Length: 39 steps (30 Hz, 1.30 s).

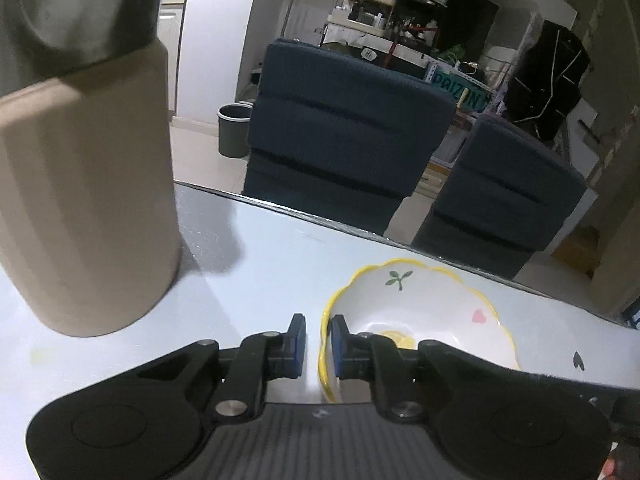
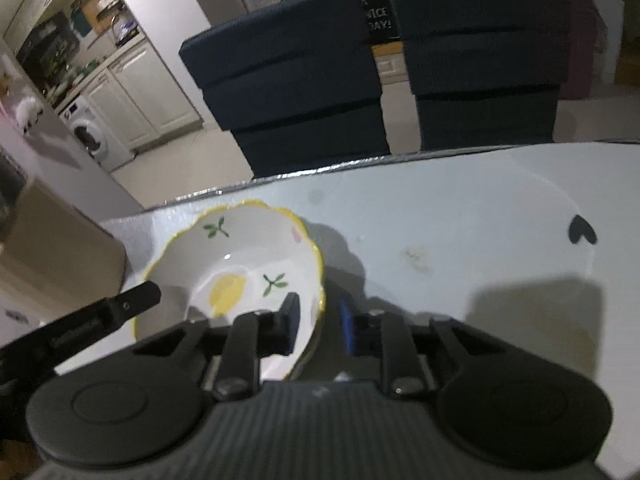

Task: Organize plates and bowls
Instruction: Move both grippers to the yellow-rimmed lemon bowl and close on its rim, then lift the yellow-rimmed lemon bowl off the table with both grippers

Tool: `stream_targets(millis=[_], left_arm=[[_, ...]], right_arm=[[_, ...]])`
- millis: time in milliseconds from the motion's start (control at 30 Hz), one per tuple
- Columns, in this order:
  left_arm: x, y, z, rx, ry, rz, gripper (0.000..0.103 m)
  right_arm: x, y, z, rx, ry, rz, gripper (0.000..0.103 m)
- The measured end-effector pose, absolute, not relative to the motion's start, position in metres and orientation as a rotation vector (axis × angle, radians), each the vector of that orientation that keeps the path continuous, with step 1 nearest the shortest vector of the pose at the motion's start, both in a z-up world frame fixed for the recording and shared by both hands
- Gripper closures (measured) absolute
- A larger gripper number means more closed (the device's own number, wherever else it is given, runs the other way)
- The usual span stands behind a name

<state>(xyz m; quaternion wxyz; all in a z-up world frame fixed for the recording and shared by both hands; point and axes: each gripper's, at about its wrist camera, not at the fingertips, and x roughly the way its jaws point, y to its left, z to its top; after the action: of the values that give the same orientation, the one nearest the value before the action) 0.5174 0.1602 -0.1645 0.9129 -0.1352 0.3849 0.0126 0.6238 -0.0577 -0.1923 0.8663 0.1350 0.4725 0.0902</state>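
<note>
A white bowl (image 1: 420,300) with a scalloped yellow rim, leaf sprigs, a pink heart and a lemon sits on the pale table (image 1: 260,280). My left gripper (image 1: 319,338) straddles its left rim, one finger inside and one outside. The jaws stand narrow, and a strip of table shows between the outer pad and the rim. In the right wrist view the same bowl (image 2: 240,252) has my right gripper (image 2: 318,318) straddling its right rim, with a dark gap at the outer blue pad. A black finger (image 2: 132,302) of the left gripper shows at the bowl's far side.
A tall beige canister (image 1: 88,200) with a grey lid stands close on the left. A faint white plate (image 2: 520,232) with a black heart lies to the right. Two dark blue chairs (image 1: 344,128) stand past the table's far edge, and a grey bin (image 1: 234,130) is on the floor.
</note>
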Motion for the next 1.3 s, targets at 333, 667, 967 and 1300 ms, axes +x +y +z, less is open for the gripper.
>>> stream_targets(millis=[333, 667, 967, 1300], left_arm=[[0.525, 0.168, -0.183, -0.354, 0.830, -0.043, 0.088], [0.500, 0.169, -0.179, -0.317, 0.859, -0.095, 0.095], [0.458, 0.165, -0.173, -0.246, 0.913, -0.111, 0.093], [0.411, 0.164, -0.142, -0.258, 0.904, -0.063, 0.094]], right_arm=[[0.625, -0.042, -0.196, 0.188, 0.977, 0.212, 0.088], [0.617, -0.043, -0.194, 0.151, 0.996, 0.222, 0.090], [0.581, -0.046, -0.189, 0.138, 1.046, 0.265, 0.090], [0.534, -0.041, -0.163, 0.118, 1.019, 0.311, 0.093]])
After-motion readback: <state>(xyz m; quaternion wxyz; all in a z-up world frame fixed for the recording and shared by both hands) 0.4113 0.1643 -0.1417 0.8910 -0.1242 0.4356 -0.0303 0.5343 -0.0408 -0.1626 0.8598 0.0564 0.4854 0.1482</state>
